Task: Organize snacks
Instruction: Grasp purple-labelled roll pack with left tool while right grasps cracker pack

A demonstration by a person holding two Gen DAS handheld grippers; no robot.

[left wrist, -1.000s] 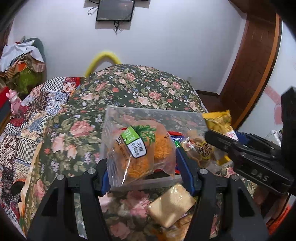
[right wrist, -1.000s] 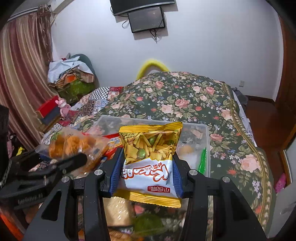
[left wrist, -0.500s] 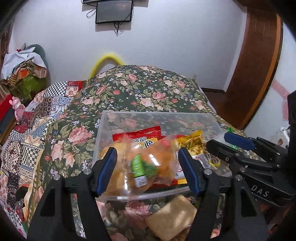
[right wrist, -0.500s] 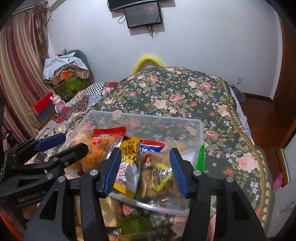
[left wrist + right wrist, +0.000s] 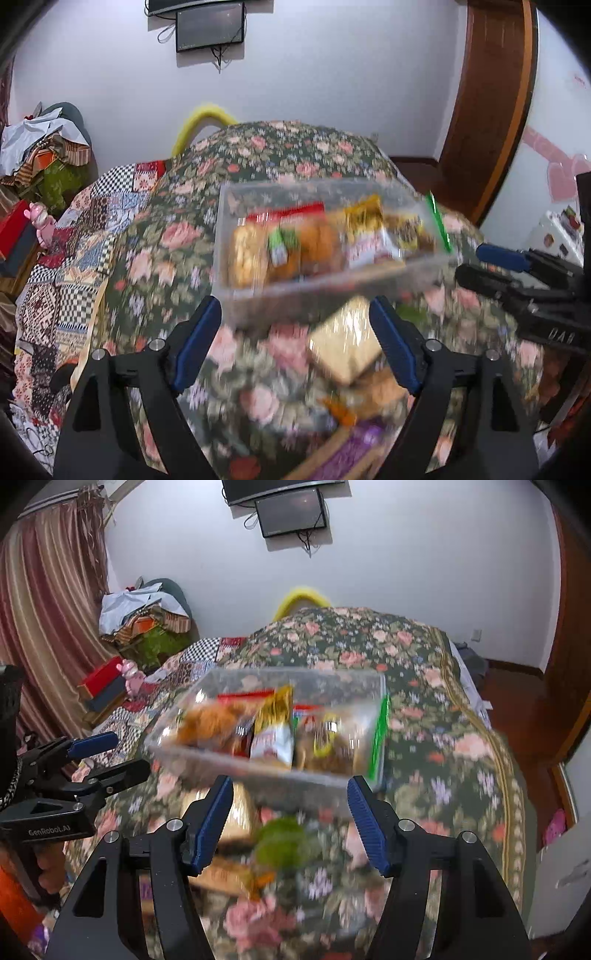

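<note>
A clear plastic bin (image 5: pixel 229 206) sits on the floral bedspread and holds several snack packs: an orange pack with a green label (image 5: pixel 291 247) and a yellow-and-white chip bag (image 5: pixel 365 229). The bin also shows in the right wrist view (image 5: pixel 207 760), with the chip bag (image 5: pixel 273 731) upright in its middle. My left gripper (image 5: pixel 295 339) is open and empty, just in front of the bin. My right gripper (image 5: pixel 291 819) is open and empty, also in front of the bin. A tan pack (image 5: pixel 343 343) and a green pack (image 5: pixel 284 842) lie loose on the bed before the bin.
The floral bedspread (image 5: pixel 436 746) covers the bed; a patchwork quilt (image 5: pixel 74 258) lies at its left. More loose packs, orange and purple (image 5: pixel 354 443), lie near the front. A clothes pile (image 5: pixel 144 616) and a red box (image 5: pixel 99 683) stand at the left wall.
Both grippers have let go of their packs, which now lie in the bin. Both have pulled back and down from the bin and stand open and empty; the view is motion-blurred.
</note>
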